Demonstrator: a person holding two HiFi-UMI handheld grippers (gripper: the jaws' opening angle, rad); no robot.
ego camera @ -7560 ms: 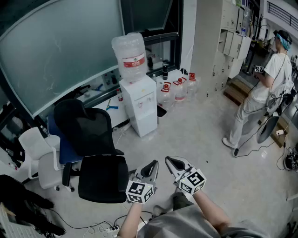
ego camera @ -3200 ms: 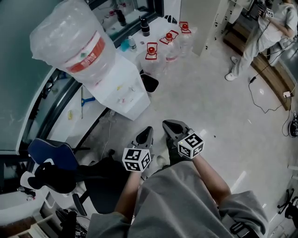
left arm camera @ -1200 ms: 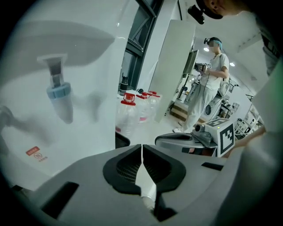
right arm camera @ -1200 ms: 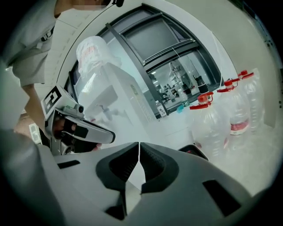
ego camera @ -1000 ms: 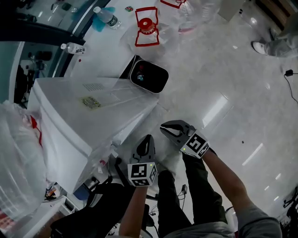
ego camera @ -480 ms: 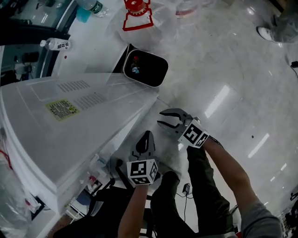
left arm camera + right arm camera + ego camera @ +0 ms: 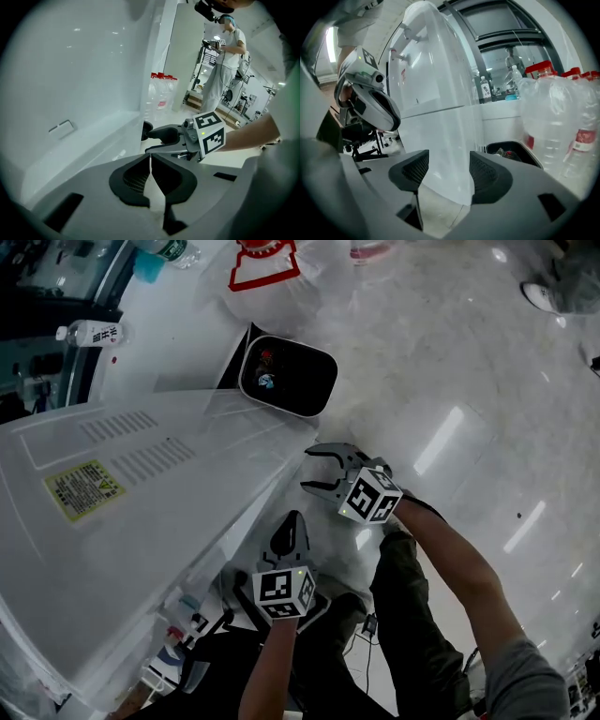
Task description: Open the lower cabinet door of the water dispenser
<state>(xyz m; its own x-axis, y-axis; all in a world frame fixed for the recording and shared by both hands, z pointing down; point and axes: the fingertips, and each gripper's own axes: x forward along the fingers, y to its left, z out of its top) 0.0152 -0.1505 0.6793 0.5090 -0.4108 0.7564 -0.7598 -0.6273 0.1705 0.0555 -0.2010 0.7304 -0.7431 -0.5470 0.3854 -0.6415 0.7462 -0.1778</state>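
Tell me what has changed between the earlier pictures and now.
The person came up to the water dispenser and both grippers sank low beside its corner. The right gripper has just been opening its jaws, with nothing between them. The left gripper stayed shut and empty; the dispenser did not move.

Unit: white box-shaped plastic water dispenser [image 7: 141, 521], standing upright; vent slots and a yellow label [image 7: 80, 488] on one panel.
Door: flat white lower cabinet door [image 7: 433, 145], below a horizontal seam, flush, closed.
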